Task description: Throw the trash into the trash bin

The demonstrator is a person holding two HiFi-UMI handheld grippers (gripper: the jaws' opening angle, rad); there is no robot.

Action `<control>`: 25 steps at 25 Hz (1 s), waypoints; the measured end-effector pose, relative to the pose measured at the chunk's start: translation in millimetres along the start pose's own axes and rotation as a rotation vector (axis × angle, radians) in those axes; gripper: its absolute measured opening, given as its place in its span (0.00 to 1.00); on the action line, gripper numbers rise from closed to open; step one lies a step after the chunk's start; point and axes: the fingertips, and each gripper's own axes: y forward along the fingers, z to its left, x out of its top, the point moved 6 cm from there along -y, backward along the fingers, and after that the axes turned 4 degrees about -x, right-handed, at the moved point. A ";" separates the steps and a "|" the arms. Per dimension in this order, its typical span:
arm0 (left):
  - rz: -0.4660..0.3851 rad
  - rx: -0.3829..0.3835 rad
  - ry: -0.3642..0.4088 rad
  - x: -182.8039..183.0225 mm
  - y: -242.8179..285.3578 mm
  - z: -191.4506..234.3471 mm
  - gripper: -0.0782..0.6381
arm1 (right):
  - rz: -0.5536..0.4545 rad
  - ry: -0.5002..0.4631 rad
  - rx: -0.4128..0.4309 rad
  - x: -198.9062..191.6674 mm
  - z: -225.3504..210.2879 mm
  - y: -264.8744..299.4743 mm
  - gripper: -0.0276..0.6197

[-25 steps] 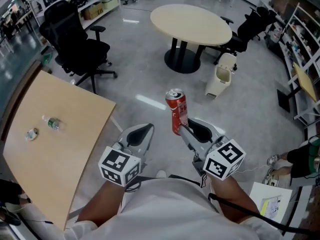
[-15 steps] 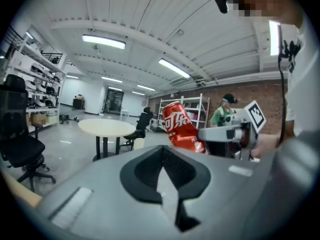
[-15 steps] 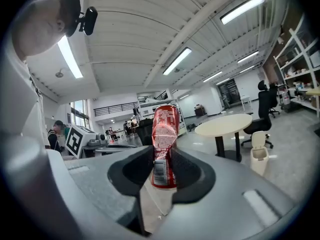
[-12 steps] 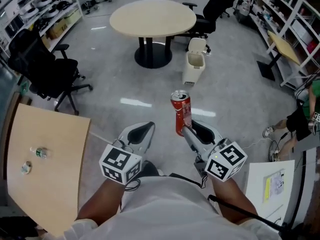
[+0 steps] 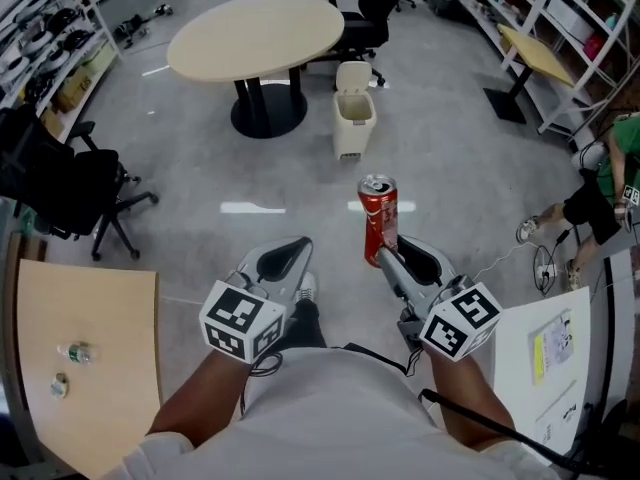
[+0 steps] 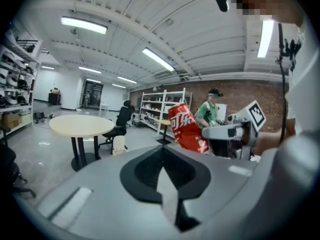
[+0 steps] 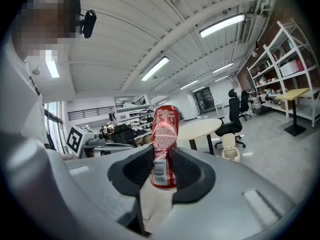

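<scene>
A red soda can [image 5: 379, 213] stands upright in my right gripper [image 5: 386, 254], which is shut on its lower part; in the right gripper view the can [image 7: 164, 144] fills the gap between the jaws. My left gripper [image 5: 298, 246] hangs beside it at the same height, shut with nothing in it. In the left gripper view the can [image 6: 187, 128] shows to the right. The cream trash bin [image 5: 353, 121], lid raised, stands on the floor ahead, beside the round table [image 5: 255, 30]. It also appears small in the right gripper view, the bin [image 7: 229, 148] under the table's edge.
A black office chair [image 5: 60, 183] stands on the left. A wooden table [image 5: 95, 388] at lower left carries a small bottle [image 5: 75, 352]. Shelving [image 5: 570, 38] and a seated person [image 5: 605, 183] are on the right, a white table with paper [image 5: 555, 353] at lower right.
The whole head view has swung: the bin and round table slid left and nearer the middle, the wooden table dropped toward the lower left. Both grippers keep their pose, can still held.
</scene>
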 end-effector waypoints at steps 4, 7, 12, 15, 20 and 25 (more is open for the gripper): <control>0.003 -0.008 0.006 12.9 19.6 27.5 0.12 | 0.003 0.029 -0.053 0.4 -22.7 12.1 0.21; 0.015 -0.010 0.008 21.2 34.5 54.4 0.12 | -0.006 0.051 -0.089 6.0 -39.0 28.6 0.21; 0.038 -0.048 0.005 33.1 76.6 93.8 0.12 | -0.011 0.069 -0.130 19.0 -68.9 66.7 0.21; 0.041 -0.083 0.017 44.8 101.3 114.6 0.12 | -0.012 0.067 -0.152 30.1 -87.9 92.6 0.21; 0.051 -0.124 0.019 60.9 133.0 158.9 0.12 | -0.027 0.064 -0.186 53.7 -112.8 139.5 0.21; 0.051 -0.155 0.024 76.1 154.3 198.0 0.12 | -0.040 0.053 -0.220 74.4 -123.9 175.7 0.21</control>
